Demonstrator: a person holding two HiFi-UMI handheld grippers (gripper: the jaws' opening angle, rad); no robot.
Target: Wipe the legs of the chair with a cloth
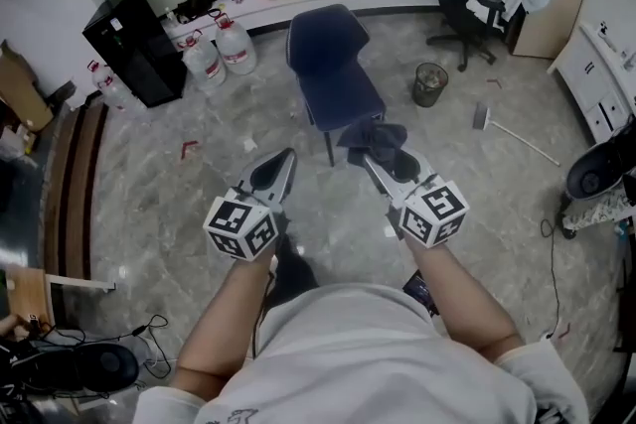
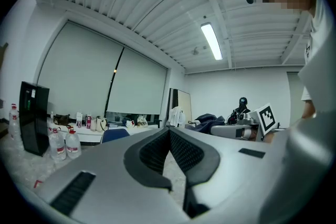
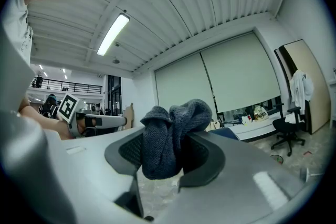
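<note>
Right gripper view: right tongs [image 3: 173, 131] pinch the cloth [image 3: 167, 147], left tongs [image 2: 169, 132] closed.

Head view looks steeply down; both gripper views look low, forward at the chair [image 1: 333, 65].

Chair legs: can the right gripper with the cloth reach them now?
Probably yes. The right gripper holds the cloth close before the chair, nothing between. The one leg in view is low under the seat, so it must dip.

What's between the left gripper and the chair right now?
Only bare floor, seen in the head view: the left gripper, shut and empty, hangs short of the chair.
</note>
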